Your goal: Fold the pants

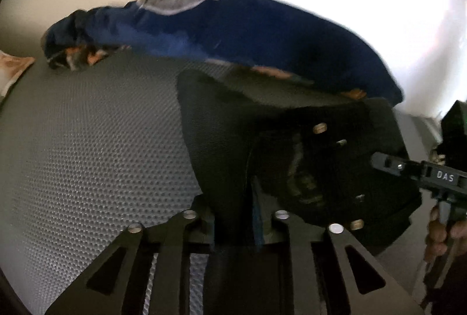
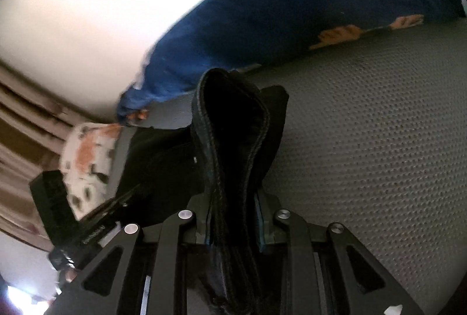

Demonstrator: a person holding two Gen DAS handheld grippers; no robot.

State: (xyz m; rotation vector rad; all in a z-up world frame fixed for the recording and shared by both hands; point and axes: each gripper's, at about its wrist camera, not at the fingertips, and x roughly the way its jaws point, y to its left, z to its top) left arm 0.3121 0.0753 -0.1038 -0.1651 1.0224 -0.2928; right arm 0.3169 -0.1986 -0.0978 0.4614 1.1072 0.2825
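Left tool (image 1: 236, 224) clenched on black pants (image 1: 292, 145); right tool (image 2: 233, 227) clenched on thick folded waistband edge. Pants hang between tools, just above grey mat (image 2: 364, 125), long axis left-right. Blue cushion (image 1: 248, 31) beyond, far side. Both tools equally near; likely lay-down next.

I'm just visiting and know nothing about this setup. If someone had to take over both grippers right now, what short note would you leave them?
Left gripper: closed on a bunch of the black pants, near the metal buttons.
Right gripper: closed on a thick stack of the pants' seamed edges, which stands up between its fingers.
Where things are: the pants hang between both grippers over the grey dotted mat. A blue pillow lies along the far edge of the mat, and a white patterned cloth lies off to the side.
Done: the pants are gathered and lifted.
Left: lay them flat, finish the fold, then let go.
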